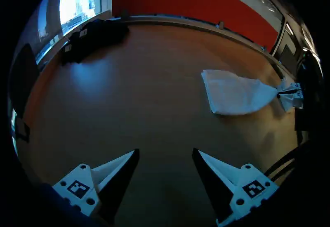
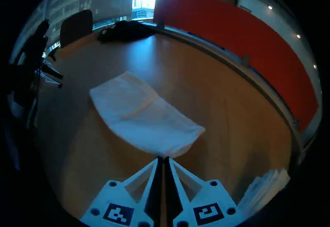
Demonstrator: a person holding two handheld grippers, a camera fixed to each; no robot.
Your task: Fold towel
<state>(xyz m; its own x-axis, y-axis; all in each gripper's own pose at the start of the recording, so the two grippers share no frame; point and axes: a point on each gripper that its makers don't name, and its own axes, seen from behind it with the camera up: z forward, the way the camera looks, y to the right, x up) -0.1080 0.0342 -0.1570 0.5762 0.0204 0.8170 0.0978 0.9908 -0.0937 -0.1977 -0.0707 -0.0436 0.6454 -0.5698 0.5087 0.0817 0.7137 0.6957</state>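
A white towel (image 2: 140, 115) lies folded and rumpled on the wooden table (image 2: 231, 115). My right gripper (image 2: 163, 161) is shut on the towel's near corner, where the cloth runs in between the fingertips. In the left gripper view the towel (image 1: 235, 93) narrows to a point at the right gripper (image 1: 291, 94) on the table's right side. My left gripper (image 1: 165, 152) hovers open over bare wood, well to the left of the towel, with nothing between its fingers. In the right gripper view the left gripper (image 2: 51, 76) appears dimly at the far left edge.
A black bag (image 1: 95, 37) lies at the table's far end near the window. A red wall panel (image 1: 194, 2) runs behind the table's far edge. A dark chair (image 2: 76, 27) stands at the far left. A pale stack (image 2: 264, 185) sits beside the right gripper.
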